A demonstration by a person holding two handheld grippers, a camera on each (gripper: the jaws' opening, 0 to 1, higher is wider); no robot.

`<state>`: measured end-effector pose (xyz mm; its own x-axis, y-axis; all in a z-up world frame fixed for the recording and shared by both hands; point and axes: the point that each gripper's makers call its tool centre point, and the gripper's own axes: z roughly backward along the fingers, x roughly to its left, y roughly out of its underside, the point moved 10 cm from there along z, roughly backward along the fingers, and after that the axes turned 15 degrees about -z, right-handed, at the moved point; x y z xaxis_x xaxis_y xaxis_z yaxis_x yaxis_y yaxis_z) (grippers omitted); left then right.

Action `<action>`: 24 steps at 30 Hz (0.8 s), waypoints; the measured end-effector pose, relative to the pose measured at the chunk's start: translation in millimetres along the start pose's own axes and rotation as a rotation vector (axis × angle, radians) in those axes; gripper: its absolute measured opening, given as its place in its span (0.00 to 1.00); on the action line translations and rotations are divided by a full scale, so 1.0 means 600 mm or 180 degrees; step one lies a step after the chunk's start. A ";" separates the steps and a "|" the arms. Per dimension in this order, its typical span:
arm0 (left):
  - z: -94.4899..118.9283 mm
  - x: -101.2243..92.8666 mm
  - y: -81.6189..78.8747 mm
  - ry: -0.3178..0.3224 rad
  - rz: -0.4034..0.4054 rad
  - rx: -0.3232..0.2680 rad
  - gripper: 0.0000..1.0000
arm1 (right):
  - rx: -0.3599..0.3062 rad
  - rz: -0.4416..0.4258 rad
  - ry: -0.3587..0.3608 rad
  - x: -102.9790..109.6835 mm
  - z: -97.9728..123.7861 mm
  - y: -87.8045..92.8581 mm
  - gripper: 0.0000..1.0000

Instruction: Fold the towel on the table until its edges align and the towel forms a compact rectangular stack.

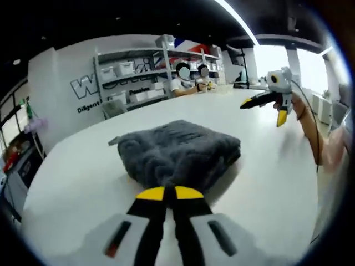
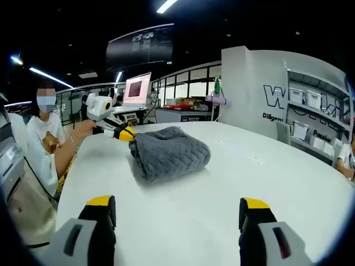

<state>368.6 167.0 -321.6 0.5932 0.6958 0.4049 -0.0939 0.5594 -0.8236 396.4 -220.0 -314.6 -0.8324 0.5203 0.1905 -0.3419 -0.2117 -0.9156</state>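
Observation:
A dark grey towel (image 1: 178,152) lies folded into a thick, compact bundle on the round white table (image 1: 77,177). My left gripper (image 1: 170,193) has its yellow tips pressed together at the towel's near edge, pinching the fabric. In the right gripper view the towel (image 2: 169,152) sits mid-table, and the left gripper (image 2: 126,133), held in a hand, meets the towel's left edge. My right gripper (image 2: 177,203) stands wide open over bare table, well short of the towel. From the left gripper view, the right gripper (image 1: 265,110) hovers open beyond the towel to the right.
Grey shelves with white bins (image 1: 138,75) line the wall behind the table, with two seated people (image 1: 191,80) at its far edge. A person (image 2: 47,144) stands by the table's left side. A laptop (image 2: 136,91) and desks sit further back.

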 end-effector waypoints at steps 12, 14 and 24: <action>-0.030 -0.008 0.022 0.0045 -0.0167 0.0336 0.05 | 0.0035 0.0008 0.0017 -0.001 -0.002 0.002 0.96; -0.034 -0.012 0.021 0.0109 -0.0157 0.0306 0.05 | 0.0033 0.0012 0.0017 0.000 -0.002 0.002 0.96; -0.047 -0.031 0.010 0.0371 -0.0137 0.0097 0.06 | 0.0019 0.0002 0.0022 -0.001 -0.001 0.002 0.96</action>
<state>379.5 144.6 -345.7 0.6859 0.6149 0.3892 -0.0897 0.6022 -0.7933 396.7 -220.0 -315.8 -0.8297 0.5259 0.1874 -0.3439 -0.2171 -0.9136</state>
